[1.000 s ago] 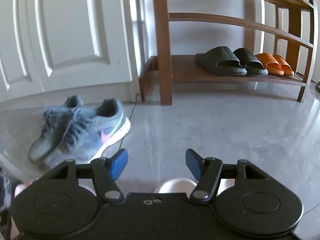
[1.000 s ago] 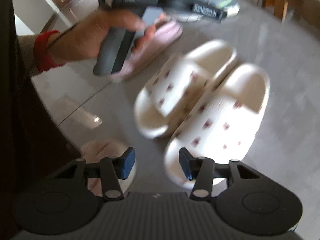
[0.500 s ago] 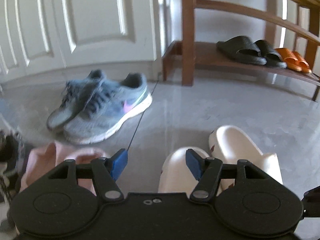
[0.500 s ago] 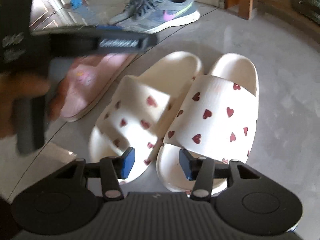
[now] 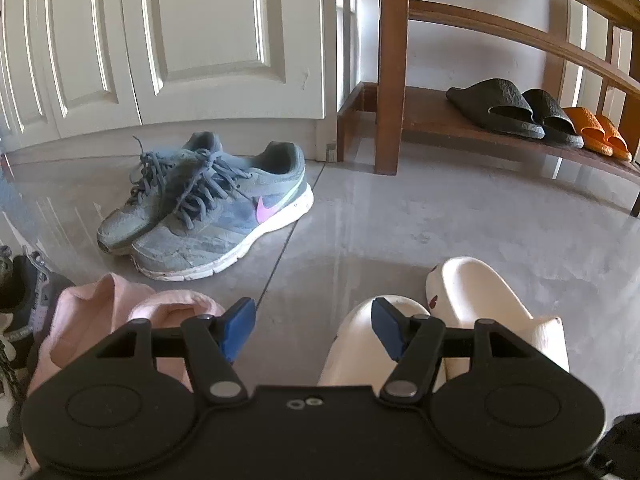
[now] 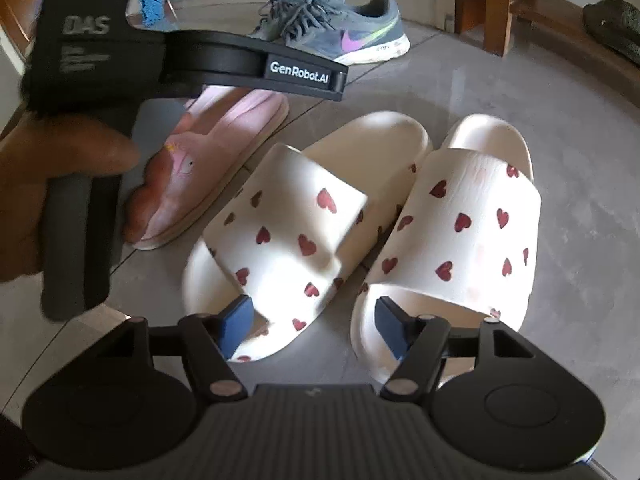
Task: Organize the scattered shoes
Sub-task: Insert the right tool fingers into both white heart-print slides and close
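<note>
Both grippers have steadied since 0.5 s ago. Right gripper [image 6: 312, 326] hangs wide open, empty, just above 2 heart-print slippers [image 6: 360, 216]. Left gripper [image 5: 312, 330], equally wide, hovers behind them. Pink slipper [image 6: 208, 172] lies beside them, grey sneakers [image 5: 208, 204] beyond; only the left view shows the shoe rack [image 5: 440, 120].

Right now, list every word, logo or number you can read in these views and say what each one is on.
"GenRobot.AI": white print on the side of the left gripper.
"DAS": on that gripper's dark body; the smaller lines beneath it are too blurred to read.
Pink swoosh logo, no letters: on the grey sneakers.
Small marks on a sneaker's white sole: too small to read.
</note>
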`<state>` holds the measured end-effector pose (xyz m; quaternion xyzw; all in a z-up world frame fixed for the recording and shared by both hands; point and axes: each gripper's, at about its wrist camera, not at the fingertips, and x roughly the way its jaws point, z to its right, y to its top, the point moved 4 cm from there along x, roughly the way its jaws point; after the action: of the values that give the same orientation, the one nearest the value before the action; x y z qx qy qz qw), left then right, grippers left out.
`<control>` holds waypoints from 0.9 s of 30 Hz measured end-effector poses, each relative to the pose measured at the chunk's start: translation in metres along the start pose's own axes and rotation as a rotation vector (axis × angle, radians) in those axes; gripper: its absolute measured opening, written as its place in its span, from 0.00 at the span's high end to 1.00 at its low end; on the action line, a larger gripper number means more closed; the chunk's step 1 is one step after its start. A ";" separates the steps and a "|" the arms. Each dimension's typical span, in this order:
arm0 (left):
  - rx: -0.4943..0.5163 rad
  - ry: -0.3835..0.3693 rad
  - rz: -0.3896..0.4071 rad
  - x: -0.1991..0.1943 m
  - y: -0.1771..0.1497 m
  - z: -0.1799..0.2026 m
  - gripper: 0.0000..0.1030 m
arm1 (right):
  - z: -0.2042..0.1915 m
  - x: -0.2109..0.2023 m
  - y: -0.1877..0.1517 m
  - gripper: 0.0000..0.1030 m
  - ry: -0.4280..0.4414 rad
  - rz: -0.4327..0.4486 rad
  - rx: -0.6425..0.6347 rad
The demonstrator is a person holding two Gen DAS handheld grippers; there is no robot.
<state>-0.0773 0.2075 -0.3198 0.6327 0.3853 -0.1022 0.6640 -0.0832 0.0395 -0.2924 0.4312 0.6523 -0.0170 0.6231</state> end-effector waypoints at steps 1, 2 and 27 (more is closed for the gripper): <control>-0.007 0.002 -0.006 0.001 0.000 0.000 0.38 | -0.001 0.001 -0.001 0.31 -0.005 0.001 0.003; -0.017 0.004 -0.016 0.003 0.000 0.000 0.38 | -0.003 0.001 -0.002 0.31 -0.010 0.001 0.006; -0.046 -0.010 0.021 0.011 0.011 0.002 0.38 | 0.044 0.023 0.021 0.27 -0.203 0.190 0.208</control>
<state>-0.0620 0.2111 -0.3185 0.6207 0.3775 -0.0893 0.6814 -0.0326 0.0406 -0.3105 0.5491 0.5369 -0.0691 0.6367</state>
